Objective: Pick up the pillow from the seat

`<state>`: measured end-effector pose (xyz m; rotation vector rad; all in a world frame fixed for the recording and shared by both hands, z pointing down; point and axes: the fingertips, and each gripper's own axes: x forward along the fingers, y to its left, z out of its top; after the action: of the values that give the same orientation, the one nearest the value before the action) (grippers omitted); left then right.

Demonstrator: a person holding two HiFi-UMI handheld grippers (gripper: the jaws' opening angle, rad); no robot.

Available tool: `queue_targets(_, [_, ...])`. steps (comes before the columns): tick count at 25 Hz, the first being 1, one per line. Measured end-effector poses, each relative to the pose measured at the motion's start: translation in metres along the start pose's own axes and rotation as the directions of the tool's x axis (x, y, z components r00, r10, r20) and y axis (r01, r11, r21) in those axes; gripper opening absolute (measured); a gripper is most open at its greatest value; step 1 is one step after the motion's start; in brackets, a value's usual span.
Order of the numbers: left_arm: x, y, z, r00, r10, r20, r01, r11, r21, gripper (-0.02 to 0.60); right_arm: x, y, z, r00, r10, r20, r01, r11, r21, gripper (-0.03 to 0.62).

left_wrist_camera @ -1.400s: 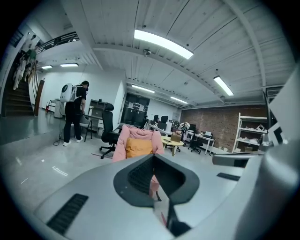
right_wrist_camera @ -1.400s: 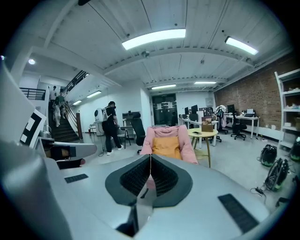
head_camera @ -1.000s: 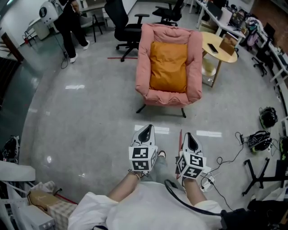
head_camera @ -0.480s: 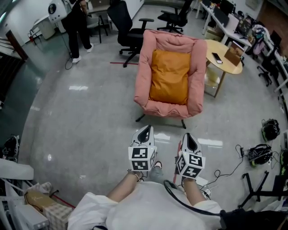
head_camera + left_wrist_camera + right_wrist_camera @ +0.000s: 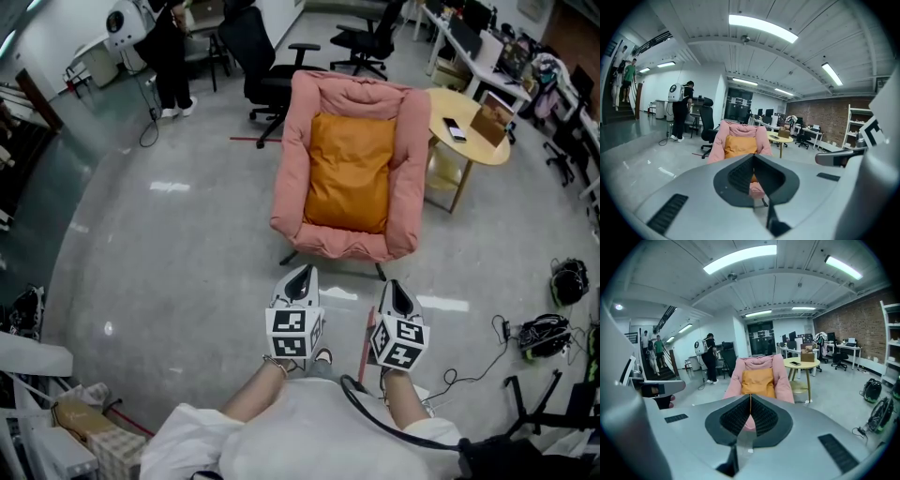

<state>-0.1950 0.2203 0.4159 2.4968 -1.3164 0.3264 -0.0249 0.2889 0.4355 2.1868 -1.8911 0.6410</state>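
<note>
The orange pillow [image 5: 350,173] is leaning against the back of the pink chair [image 5: 287,169], resting on its seat. The person is holding the left claw [image 5: 302,274] and right claw [image 5: 394,285] side by side near the chair's front, both pinched together, gripping nothing.

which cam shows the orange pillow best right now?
Head view: whole pillow visible, lying in the pink chair. Left gripper view: pillow small, lower edge behind the fingers. Right gripper view: pillow small, almost whole, just above the fingers.
</note>
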Motion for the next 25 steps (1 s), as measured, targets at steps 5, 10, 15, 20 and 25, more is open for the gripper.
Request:
queue_targets(5, [0.020,0.000,0.004,1.000,0.021,-0.007,-0.021,1.000,0.005,0.009,0.020,-0.015,0.008,1.000,0.015,-0.005,-0.015,1.000,-0.002,0.028])
queue_targets(10, [0.039,0.000,0.009,0.999,0.032,-0.010,-0.032,0.999,0.011,0.008,0.036,-0.029,0.013,1.000,0.017,-0.027,-0.017,1.000,-0.008,0.028])
queue_targets(15, [0.057,0.001,0.012,0.999,0.030,-0.021,-0.030,0.999,0.020,0.009,0.050,-0.041,0.015,0.999,0.006,-0.042,-0.006,1.000,-0.004,0.028])
queue_targets(20, [0.078,0.006,0.015,0.999,0.021,-0.028,-0.020,1.000,0.023,0.008,0.070,-0.045,0.012,0.997,0.000,-0.074,0.000,1.000,-0.002,0.028])
queue_targets(25, [0.117,0.020,0.019,0.999,0.011,-0.044,-0.010,1.000,0.015,0.009,0.105,-0.044,0.021,0.996,-0.003,-0.087,0.001,1.000,-0.015,0.028])
